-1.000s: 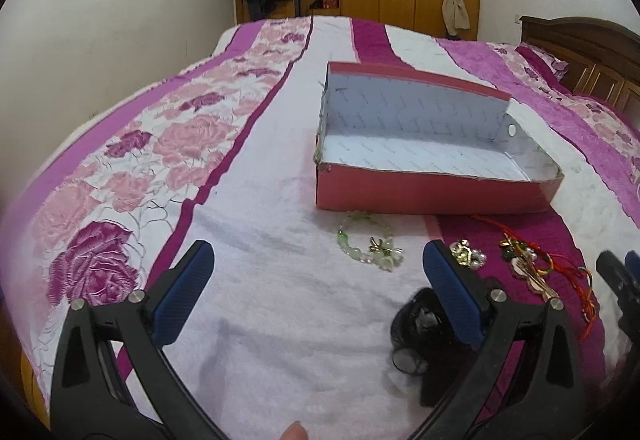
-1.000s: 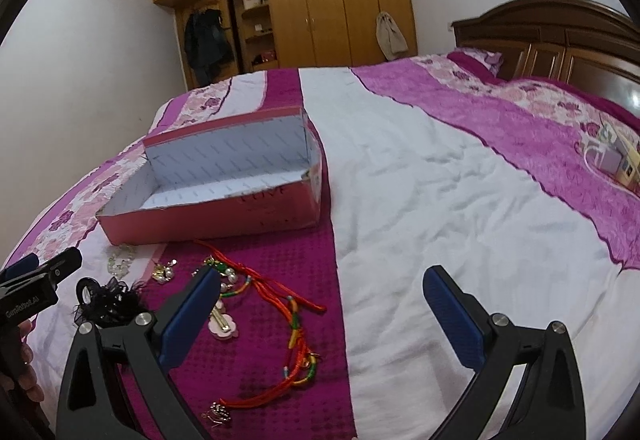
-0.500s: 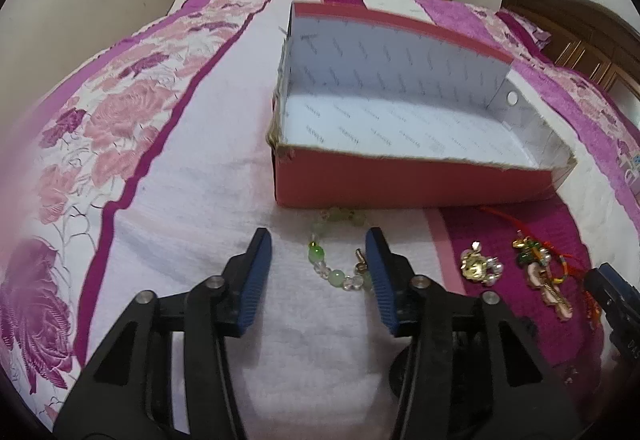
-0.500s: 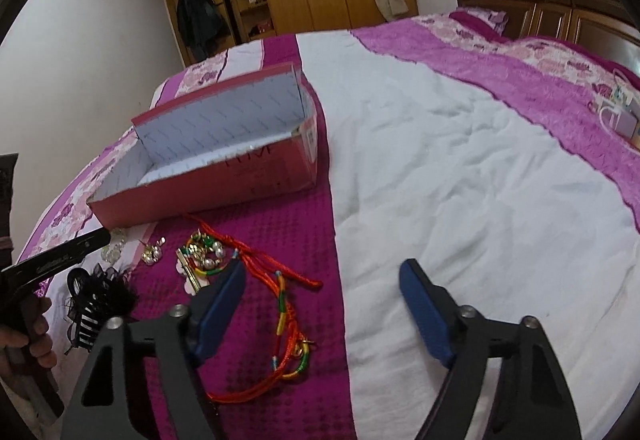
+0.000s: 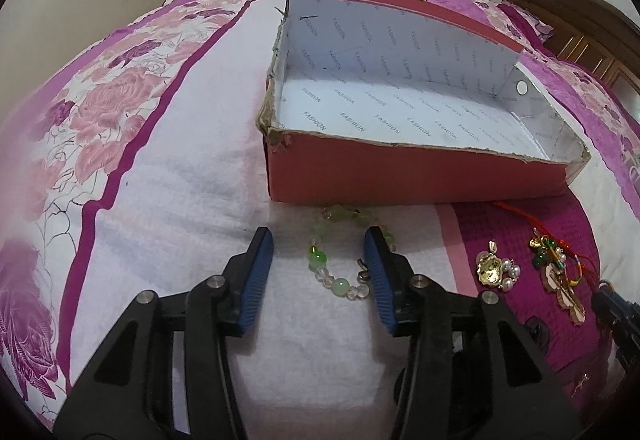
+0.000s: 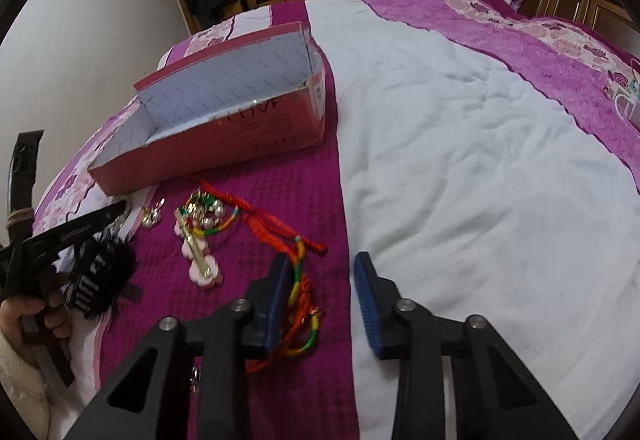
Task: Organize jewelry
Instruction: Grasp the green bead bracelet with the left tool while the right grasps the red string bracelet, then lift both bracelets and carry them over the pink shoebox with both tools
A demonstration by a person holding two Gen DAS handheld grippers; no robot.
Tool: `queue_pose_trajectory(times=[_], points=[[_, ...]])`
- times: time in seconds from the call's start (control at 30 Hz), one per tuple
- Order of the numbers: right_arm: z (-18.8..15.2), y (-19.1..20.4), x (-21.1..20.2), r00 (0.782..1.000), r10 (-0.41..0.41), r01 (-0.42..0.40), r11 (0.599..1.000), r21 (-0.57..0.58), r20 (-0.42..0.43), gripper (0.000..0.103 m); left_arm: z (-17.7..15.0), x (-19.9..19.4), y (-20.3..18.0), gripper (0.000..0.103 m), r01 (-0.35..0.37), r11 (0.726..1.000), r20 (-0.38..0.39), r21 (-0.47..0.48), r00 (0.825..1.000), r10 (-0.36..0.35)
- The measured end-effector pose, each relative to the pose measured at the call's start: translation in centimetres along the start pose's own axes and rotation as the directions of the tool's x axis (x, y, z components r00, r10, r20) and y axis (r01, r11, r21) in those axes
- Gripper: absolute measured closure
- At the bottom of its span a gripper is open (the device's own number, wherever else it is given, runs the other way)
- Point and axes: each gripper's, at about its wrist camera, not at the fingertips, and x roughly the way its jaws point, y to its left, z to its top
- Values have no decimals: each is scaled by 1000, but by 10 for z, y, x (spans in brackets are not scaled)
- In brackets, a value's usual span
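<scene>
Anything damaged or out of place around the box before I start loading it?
The box is worn: its near-left corner is torn and frayed, and the near rim is ragged. It sits empty. The bead bracelet lies right against its front wall, on the bedspread. Nothing spilled.

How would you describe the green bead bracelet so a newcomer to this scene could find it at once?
Start at the red cardboard box lying open on the bed. Just in front of its near wall, on the white stripe, lies the bracelet, between the left gripper's blue pads. It alone is a ring of green and clear beads; its neighbours are gold and red.
</scene>
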Motion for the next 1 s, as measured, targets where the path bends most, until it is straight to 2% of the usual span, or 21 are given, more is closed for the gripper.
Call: queue_pose_trajectory(times=[0.03,0.1,0.13,0.3,0.7,1.0], points=[[-1,0,-2,1000,3,-3,1000,-5,-7,78,1,0,0,72,5,1000,3,2,1000,-5],[-3,1,-3,1000,5,-5,1000,-16,-17,89,0,-4,0,99,23,1000,6,2,1000,-24],[-4,2,-4,1000,7,-7,1000,-22,-19,91,2,-4,1,103,30,1000,2,1,1000,-30],[-5,8,-8,1000,26,-27,998,-50,-10,95,0,-13,1,103,58,998,16,-4,998,-58],[2,15,-29,997,64,-60,995,-85,46,96,0,-55,2,103,104,994,106,-35,989,-100],[12,22,-55,989,85,-71,991,-115,122,96,7,-91,-1,103,137,990,193,-27,973,-130]])
